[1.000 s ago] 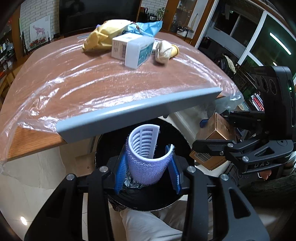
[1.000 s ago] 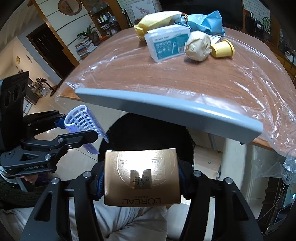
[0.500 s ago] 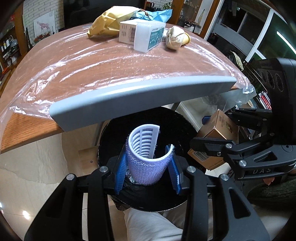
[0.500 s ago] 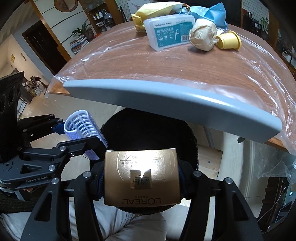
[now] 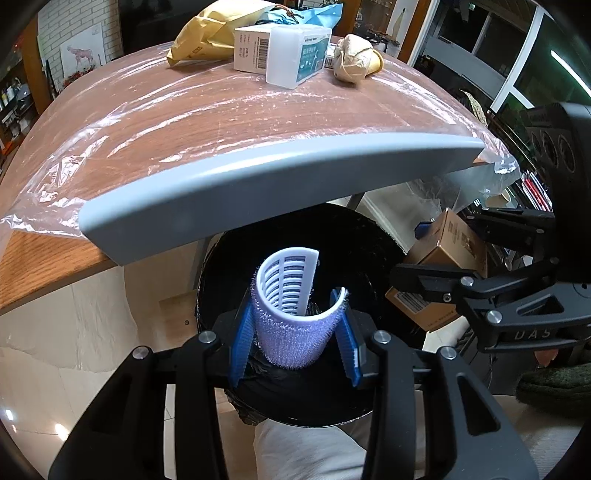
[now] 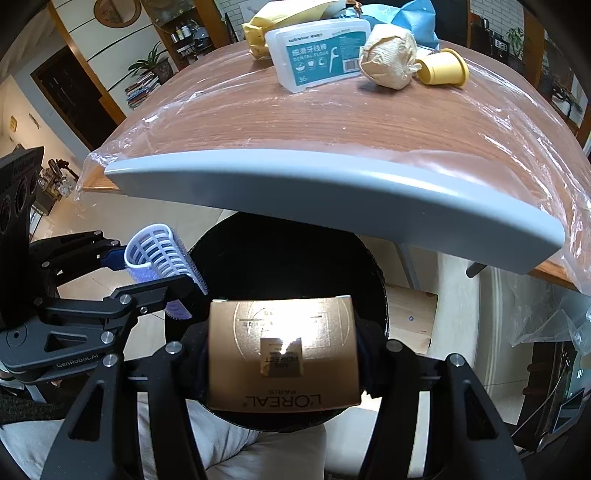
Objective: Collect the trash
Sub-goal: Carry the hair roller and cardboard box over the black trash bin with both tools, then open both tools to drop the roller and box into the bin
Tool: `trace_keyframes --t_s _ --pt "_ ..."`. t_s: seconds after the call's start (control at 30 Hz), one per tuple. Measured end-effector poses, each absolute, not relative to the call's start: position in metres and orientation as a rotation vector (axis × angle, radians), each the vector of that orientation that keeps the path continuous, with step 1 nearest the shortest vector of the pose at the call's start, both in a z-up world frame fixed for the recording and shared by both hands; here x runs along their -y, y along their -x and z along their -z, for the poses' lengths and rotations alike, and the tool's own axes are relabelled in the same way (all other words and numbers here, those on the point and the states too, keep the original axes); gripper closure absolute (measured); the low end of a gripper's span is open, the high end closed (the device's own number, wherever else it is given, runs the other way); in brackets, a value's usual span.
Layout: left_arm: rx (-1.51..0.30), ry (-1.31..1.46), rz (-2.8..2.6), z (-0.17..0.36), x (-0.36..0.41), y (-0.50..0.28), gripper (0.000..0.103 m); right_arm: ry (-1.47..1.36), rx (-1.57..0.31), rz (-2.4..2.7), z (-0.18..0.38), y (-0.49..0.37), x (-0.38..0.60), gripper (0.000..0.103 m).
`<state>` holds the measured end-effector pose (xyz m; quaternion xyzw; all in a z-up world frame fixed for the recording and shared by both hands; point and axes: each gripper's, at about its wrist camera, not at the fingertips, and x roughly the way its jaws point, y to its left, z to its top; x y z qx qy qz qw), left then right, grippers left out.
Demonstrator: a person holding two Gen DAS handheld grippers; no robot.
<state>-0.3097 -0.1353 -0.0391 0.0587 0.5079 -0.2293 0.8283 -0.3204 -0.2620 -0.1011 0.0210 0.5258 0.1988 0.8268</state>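
Note:
My left gripper (image 5: 295, 332) is shut on a purple hair roller (image 5: 291, 314), holding it over the black-lined bin (image 5: 373, 236) below the table edge. My right gripper (image 6: 284, 354) is shut on a gold L'Oreal carton (image 6: 284, 354), also above the bin (image 6: 288, 251). In the left wrist view the carton (image 5: 443, 254) shows at the right, between the right gripper's fingers. In the right wrist view the roller (image 6: 159, 254) hangs at the bin's left rim. Further trash lies at the far end of the table: a dental floss box (image 6: 317, 55), a crumpled paper ball (image 6: 388, 59), a yellow cup (image 6: 443, 68).
The wooden table (image 5: 184, 122), under clear plastic film, has a grey front edge (image 5: 280, 184) overhanging the bin. A yellow bag (image 5: 203, 33) and a blue wrapper (image 6: 406, 18) lie at the back. A person's light-trousered leg (image 5: 306, 450) sits under the grippers. Pale floor lies to the left.
Both grippers have sunk a little toward the bin, so the table edge rises in each view. Both grips are unchanged.

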Motion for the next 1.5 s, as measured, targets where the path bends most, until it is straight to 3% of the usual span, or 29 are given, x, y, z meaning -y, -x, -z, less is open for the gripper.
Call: trace_keyframes --t_s 1.1,1.17,1.23,1.5 --pt "-1.168 -0.229 0.476 0.088 0.151 0.304 0.060 -0.014 -1.202 -0.385 0.143 0.304 0.246 0.045" --pt "-1.160 -0.227 0.476 0.088 0.151 0.303 0.053 -0.029 -1.208 -0.379 0.143 0.302 0.248 0.042" --pt "-1.148 -0.232 0.452 0.087 0.149 0.302 0.034 -0.044 -1.211 -0.373 0.144 0.301 0.252 0.032" --pt "-1.149 -0.232 0.443 0.087 0.149 0.303 0.029 -0.085 -1.225 -0.387 0.146 0.301 0.261 0.027"
